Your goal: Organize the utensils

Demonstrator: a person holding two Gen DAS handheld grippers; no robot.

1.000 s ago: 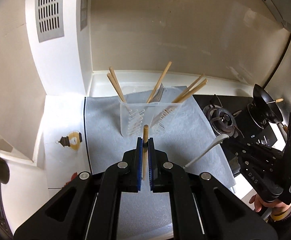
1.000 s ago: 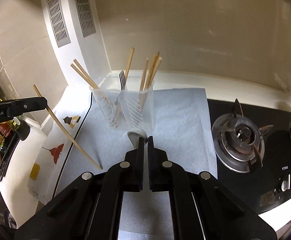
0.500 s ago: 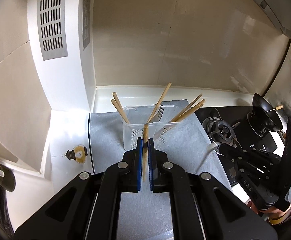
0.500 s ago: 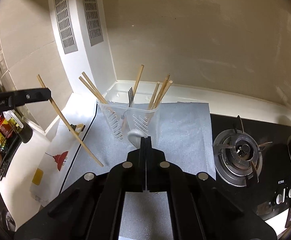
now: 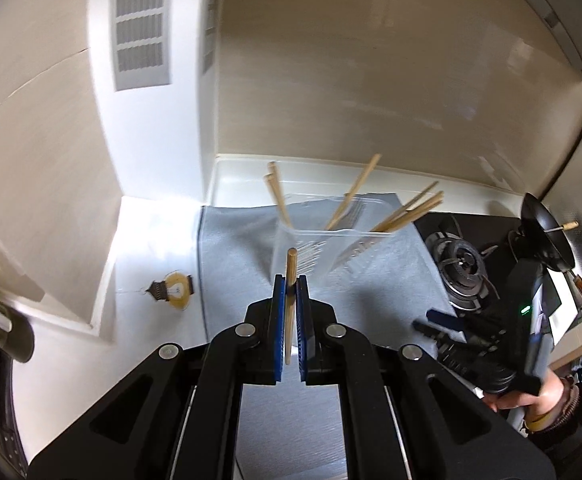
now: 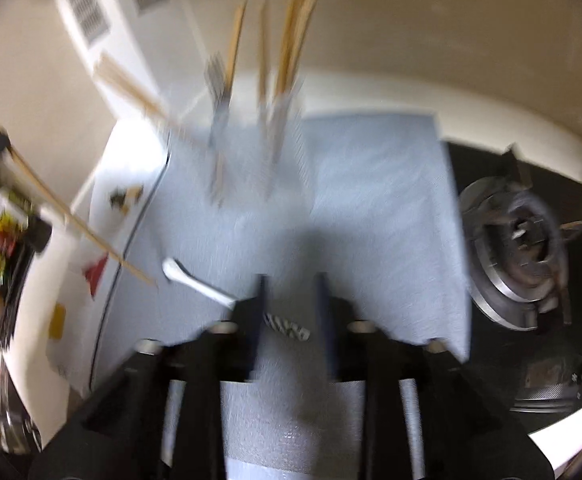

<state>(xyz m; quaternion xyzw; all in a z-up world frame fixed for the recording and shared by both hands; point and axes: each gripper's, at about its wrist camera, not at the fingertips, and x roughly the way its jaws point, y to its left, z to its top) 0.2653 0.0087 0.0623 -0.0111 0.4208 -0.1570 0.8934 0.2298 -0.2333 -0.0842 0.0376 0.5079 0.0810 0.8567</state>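
Blurry; right tongs open over grey mat, white spoon lying just left

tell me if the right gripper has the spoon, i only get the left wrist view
Observer: No. The right wrist view is blurred, but it shows the right gripper open with nothing between its fingers.
Operator: where's the spoon then
Observer: The white spoon appears to lie on the grey mat, just left of those fingers.
Operator: how much of my stick hangs below
Observer: A long stretch. The chopstick in the left gripper slants down, and its tip ends close to the spoon's bowl.
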